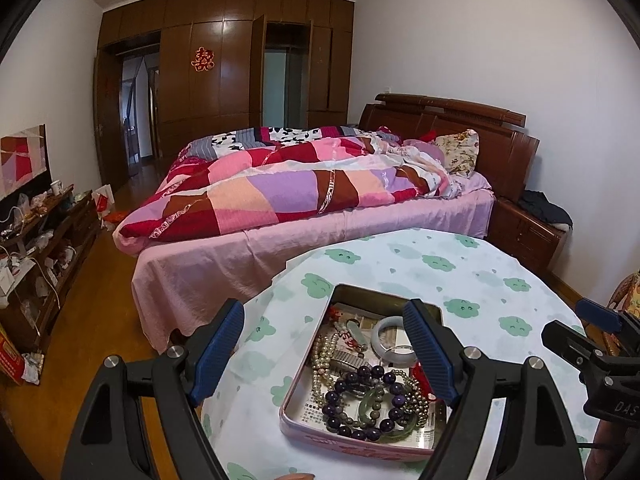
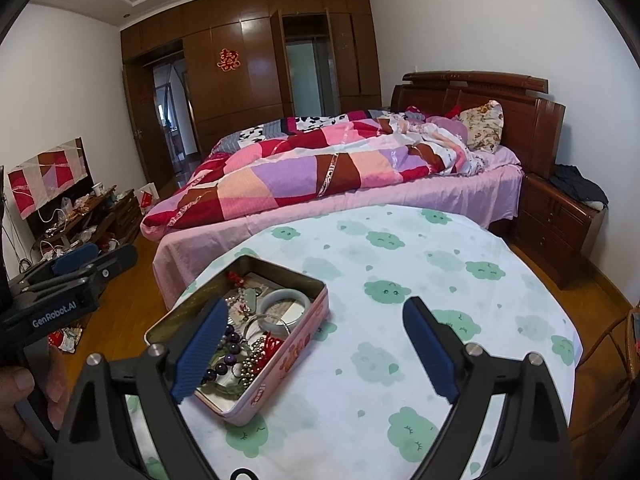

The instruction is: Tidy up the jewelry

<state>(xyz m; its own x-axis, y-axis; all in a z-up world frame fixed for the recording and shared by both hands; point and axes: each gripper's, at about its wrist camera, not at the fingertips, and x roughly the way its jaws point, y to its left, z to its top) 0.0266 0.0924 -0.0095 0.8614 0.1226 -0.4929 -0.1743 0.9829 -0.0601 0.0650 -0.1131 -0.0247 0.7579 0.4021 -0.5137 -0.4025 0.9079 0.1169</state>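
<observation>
A pink tin box (image 1: 316, 432) (image 2: 280, 376) sits on the round table (image 1: 460, 264) (image 2: 400, 248) and holds tangled jewelry: a dark purple bead bracelet (image 1: 360, 400), a pearl strand (image 1: 320, 360), a pale jade bangle (image 1: 394, 338) (image 2: 286, 306), a green bangle (image 1: 384, 412) and metal beads (image 2: 256, 354). My left gripper (image 1: 324, 344) is open and empty, hovering over the box's left half. My right gripper (image 2: 316, 344) is open and empty, just right of the box, its left finger (image 2: 200, 352) above the box's near end.
The table has a white cloth with green cloud prints. Behind it stands a bed (image 1: 304, 184) (image 2: 340, 160) with a patchwork quilt. A wooden nightstand (image 2: 560, 224) is at the right, a cluttered low cabinet (image 1: 36, 240) at the left.
</observation>
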